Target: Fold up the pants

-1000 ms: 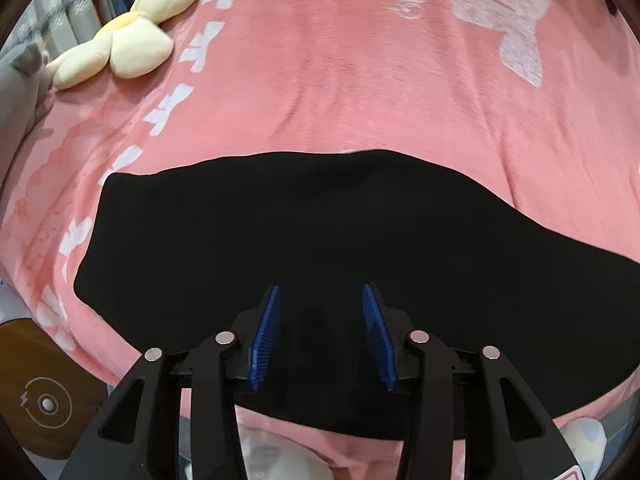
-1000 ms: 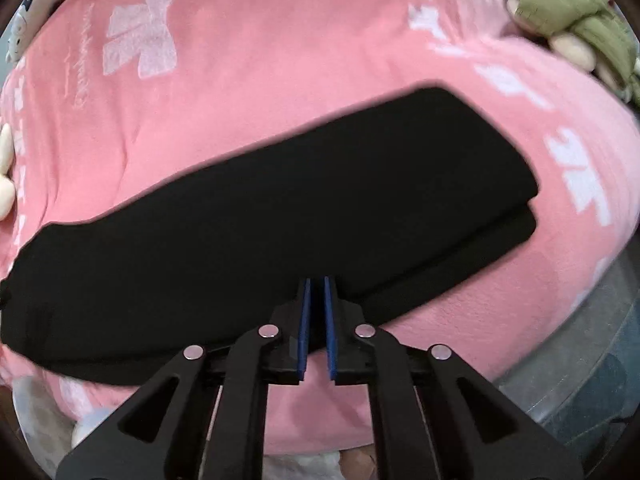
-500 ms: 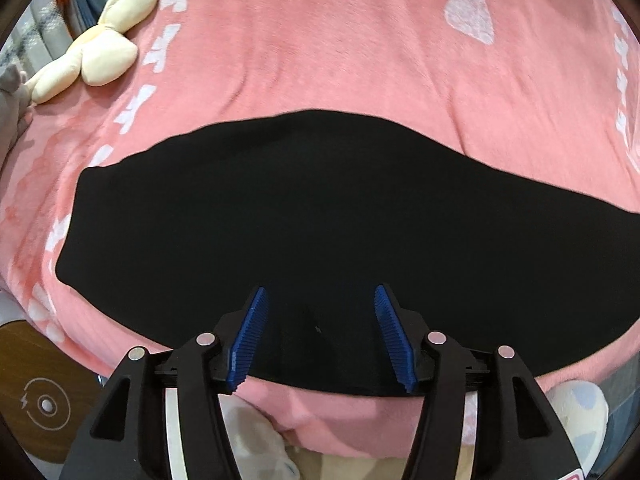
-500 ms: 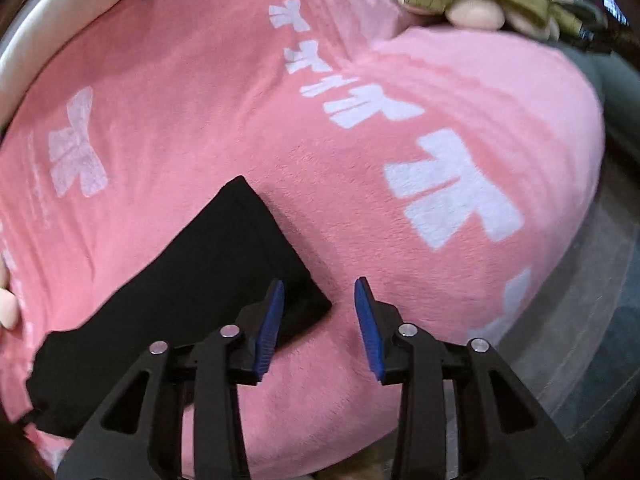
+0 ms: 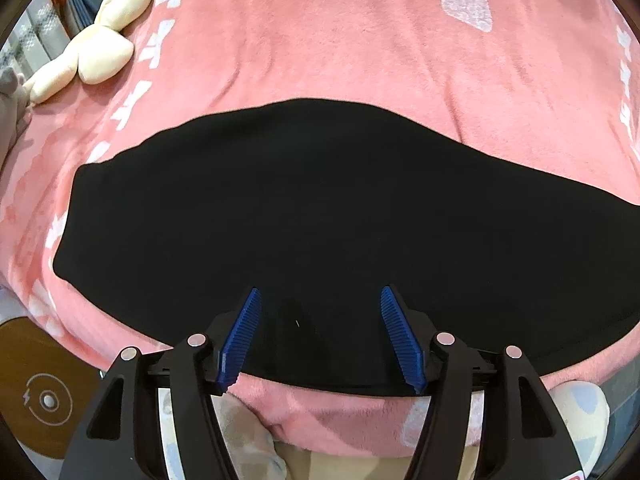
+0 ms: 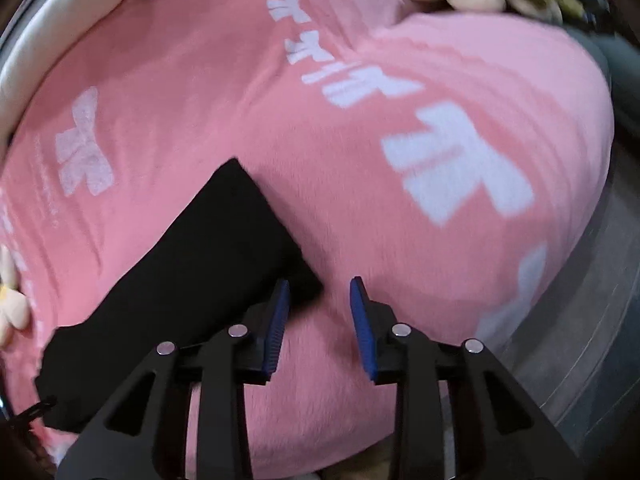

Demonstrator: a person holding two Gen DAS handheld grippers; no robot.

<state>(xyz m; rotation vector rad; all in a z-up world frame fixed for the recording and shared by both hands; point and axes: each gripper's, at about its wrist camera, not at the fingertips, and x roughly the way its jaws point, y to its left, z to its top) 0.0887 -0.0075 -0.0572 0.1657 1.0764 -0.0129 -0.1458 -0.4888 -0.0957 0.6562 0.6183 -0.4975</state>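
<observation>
A pink fleece blanket with white bow prints (image 5: 360,48) covers the bed; the black folded pants (image 5: 320,208) lie flat across it. Left gripper (image 5: 318,332) — jaws opening wide above the near hem, gripping nothing. Right gripper (image 6: 318,316) — jaws closing, the pants' corner just inside them, not pinched.

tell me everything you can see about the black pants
The black pants lie flat on the pink blanket as one long folded band of plain, matte, soft-looking cloth with no visible wrinkles. One squared end shows in the right wrist view. The left claw, opening, is over the near edge; the right claw, closing, is at the end's corner. Neither grips the cloth.
</observation>
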